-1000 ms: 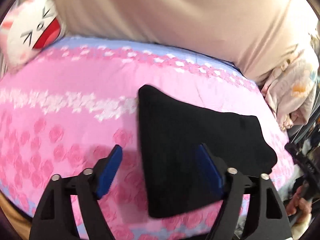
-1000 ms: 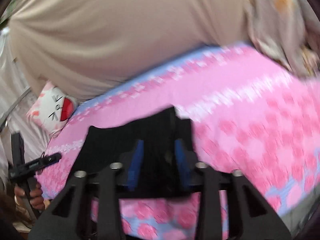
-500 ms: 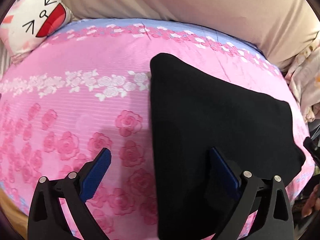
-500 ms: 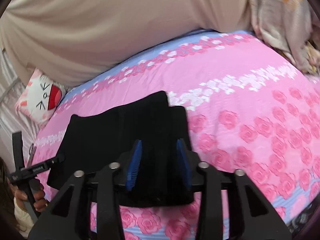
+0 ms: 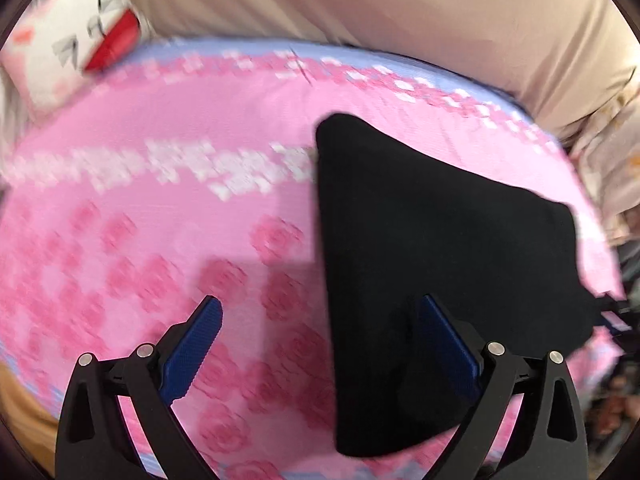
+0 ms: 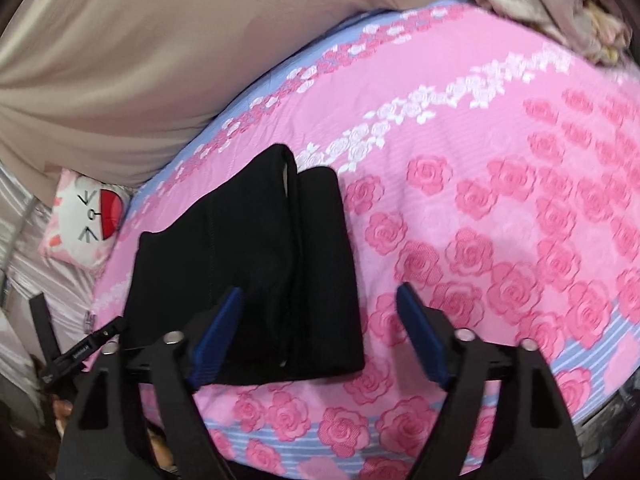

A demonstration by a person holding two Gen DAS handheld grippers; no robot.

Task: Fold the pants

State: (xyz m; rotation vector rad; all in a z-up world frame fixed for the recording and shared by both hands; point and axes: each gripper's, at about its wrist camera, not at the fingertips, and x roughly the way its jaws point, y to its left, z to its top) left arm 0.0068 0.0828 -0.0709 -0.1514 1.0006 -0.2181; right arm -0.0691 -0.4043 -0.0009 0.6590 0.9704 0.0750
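Both claws are off the cloth, so I'll go through them one view at a time.

Left wrist view: my left claw (image 5: 320, 344) stands wide open and grips nothing. Its right blue pad (image 5: 444, 344) hangs over the near left part of the black pants (image 5: 440, 232), while the left pad sits over bare sheet. The pants lie folded into a flat dark wedge on the right half of the pink bedsheet (image 5: 160, 220), which is thin cotton printed with roses. This picture is smeared, so I can't read the cloth's edges well. If I close here, I judge the pad would catch only the top layer and peel the fold open.

Right wrist view: my right claw (image 6: 320, 320) is opening, with nothing pressed between its pads; the pants' near right corner lies just under the gap. From here the pants (image 6: 248, 280) show stacked layers, a soft matte knit with a stitched seam and a rolled far edge that doesn't line up. A cat-face cushion (image 6: 84, 220) sits at far left beside a beige cover (image 6: 120, 60), smooth and slightly glossy. The sheet looks slick enough that dragging a pad across could, I think, slide the whole bundle or rumple it.
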